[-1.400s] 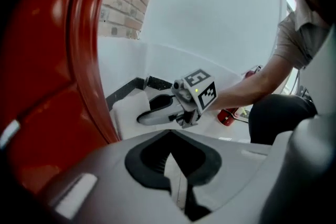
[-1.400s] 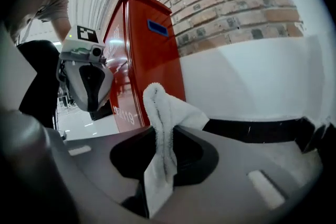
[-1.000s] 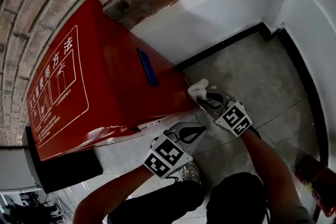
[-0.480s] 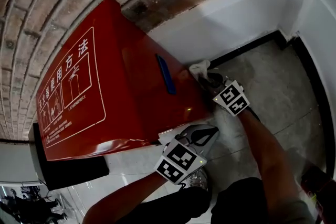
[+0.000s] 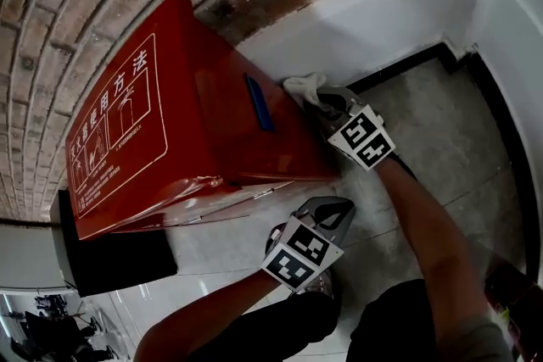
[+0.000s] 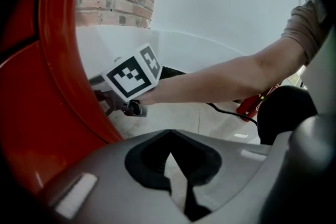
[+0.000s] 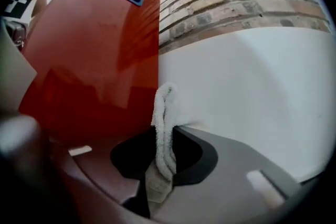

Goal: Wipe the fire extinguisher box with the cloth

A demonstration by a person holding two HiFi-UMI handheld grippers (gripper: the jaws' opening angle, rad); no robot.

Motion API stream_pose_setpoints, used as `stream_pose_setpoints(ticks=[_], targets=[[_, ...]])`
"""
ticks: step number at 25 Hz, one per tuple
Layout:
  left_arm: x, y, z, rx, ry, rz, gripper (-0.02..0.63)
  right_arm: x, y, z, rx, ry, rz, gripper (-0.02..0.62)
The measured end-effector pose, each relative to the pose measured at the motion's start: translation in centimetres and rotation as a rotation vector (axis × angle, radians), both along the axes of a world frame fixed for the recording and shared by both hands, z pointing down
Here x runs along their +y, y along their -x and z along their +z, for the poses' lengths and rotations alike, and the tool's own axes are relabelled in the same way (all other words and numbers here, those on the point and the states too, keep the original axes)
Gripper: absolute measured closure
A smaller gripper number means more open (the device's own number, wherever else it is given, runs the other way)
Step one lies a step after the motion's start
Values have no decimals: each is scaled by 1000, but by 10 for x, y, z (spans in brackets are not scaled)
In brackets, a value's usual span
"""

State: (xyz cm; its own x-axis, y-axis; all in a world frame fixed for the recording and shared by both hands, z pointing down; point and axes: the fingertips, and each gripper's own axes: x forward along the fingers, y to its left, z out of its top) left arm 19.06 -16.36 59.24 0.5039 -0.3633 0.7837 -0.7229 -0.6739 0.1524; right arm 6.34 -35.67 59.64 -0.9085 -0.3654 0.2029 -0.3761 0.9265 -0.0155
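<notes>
The red fire extinguisher box (image 5: 195, 123) stands against the brick wall, with white print on its front and a blue handle (image 5: 259, 102). My right gripper (image 5: 327, 102) is shut on a white cloth (image 5: 304, 86) at the box's upper right edge, close to the white wall. In the right gripper view the folded cloth (image 7: 164, 128) sticks up from between the jaws of that gripper (image 7: 163, 165), beside the red box (image 7: 94, 50). My left gripper (image 5: 331, 212) hangs below the box, shut and holding nothing. Its view shows the left gripper (image 6: 170, 136) beside the box's red side (image 6: 42, 113).
A black base (image 5: 110, 254) sits under the box. The grey floor (image 5: 424, 123) is bordered by a black skirting (image 5: 399, 64) along the white wall. A red object (image 5: 513, 301) lies on the floor at the lower right. The person's legs are below.
My right gripper has carried the cloth up along the box's right side toward the wall. The left gripper has hardly moved.
</notes>
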Motion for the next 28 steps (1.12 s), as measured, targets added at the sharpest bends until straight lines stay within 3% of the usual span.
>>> stream_pose_setpoints(ticks=[11, 17, 22, 28], targets=[[3, -4, -16, -49, -10, 29, 606, 86, -44, -42, -47, -4, -315, 508], [8, 1, -16, -78, 33, 42, 606, 136, -68, -67, -44, -19, -428, 508], [15, 3, -17, -83, 61, 66, 606, 165, -87, -87, -36, -73, -470, 508], [9, 2, -19, -48, 53, 37, 606, 171, -110, -139, -173, -142, -393, 508]])
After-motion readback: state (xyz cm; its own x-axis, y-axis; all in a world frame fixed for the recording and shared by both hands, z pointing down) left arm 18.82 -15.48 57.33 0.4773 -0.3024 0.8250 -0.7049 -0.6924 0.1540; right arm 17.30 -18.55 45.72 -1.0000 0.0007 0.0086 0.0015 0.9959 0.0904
